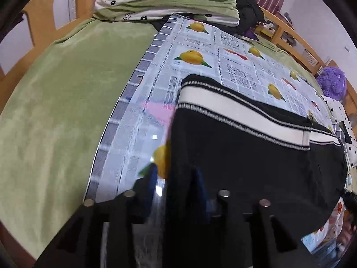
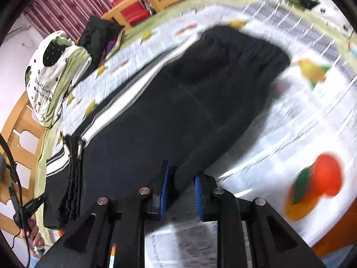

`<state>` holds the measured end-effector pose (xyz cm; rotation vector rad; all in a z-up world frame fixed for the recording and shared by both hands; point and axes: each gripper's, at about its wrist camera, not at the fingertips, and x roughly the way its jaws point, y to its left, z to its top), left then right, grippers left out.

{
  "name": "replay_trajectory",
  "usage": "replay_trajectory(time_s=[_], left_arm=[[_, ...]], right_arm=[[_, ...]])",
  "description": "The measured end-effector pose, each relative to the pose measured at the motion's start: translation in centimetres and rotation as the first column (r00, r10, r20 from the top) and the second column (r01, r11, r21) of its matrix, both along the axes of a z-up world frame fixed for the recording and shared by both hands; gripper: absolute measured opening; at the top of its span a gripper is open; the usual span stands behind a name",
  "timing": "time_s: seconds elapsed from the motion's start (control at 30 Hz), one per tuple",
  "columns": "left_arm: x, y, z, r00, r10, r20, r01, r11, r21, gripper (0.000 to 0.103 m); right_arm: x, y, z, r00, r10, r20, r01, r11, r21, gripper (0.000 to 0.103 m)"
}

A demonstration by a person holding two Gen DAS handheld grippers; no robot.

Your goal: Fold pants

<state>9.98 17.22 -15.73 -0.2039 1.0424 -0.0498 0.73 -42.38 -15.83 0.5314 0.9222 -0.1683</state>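
The black pants [image 1: 245, 151] with a white side stripe lie on a fruit-print plastic sheet [image 1: 200, 44] over the bed. My left gripper [image 1: 176, 185] holds the near edge of the black cloth between its blue pads, at the pants' left corner. In the right wrist view the pants [image 2: 178, 93] stretch away, folded lengthwise, waistband far, hems stacked at the left. My right gripper [image 2: 181, 192] is shut on the near edge fold of the pants, and the view is motion-blurred.
A green blanket [image 1: 55, 111] covers the bed left of the sheet. Folded bedding [image 1: 167, 0] and dark clothes are piled at the head. A wooden bed rail [image 1: 290, 33] runs along the far side, with a purple plush toy [image 1: 332, 84].
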Motion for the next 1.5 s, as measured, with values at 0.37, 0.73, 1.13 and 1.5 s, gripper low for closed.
replay_trajectory(time_s=[0.37, 0.73, 1.13, 1.5], left_arm=[[-6.4, 1.7, -1.3, 0.981, 0.182, -0.070, -0.191, 0.967, -0.170, 0.058], [-6.7, -1.3, -2.6, 0.988, 0.157, -0.007, -0.156, 0.977, -0.149, 0.064], [-6.9, -0.5, -3.1, 0.982, 0.188, 0.014, -0.181, 0.961, -0.210, 0.064], [-7.6, -0.9, -1.8, 0.977, 0.206, 0.057, -0.191, 0.960, -0.204, 0.018]], right_arm=[[6.4, -8.5, -2.6, 0.991, -0.131, -0.029, 0.134, 0.986, 0.096, 0.025], [5.9, -6.1, -2.4, 0.999, 0.049, -0.015, -0.050, 0.995, -0.081, 0.048], [6.7, -3.1, -3.5, 0.993, 0.105, 0.045, -0.095, 0.977, -0.191, 0.082], [6.8, -3.2, -3.5, 0.994, 0.105, 0.012, -0.102, 0.984, -0.149, 0.083]])
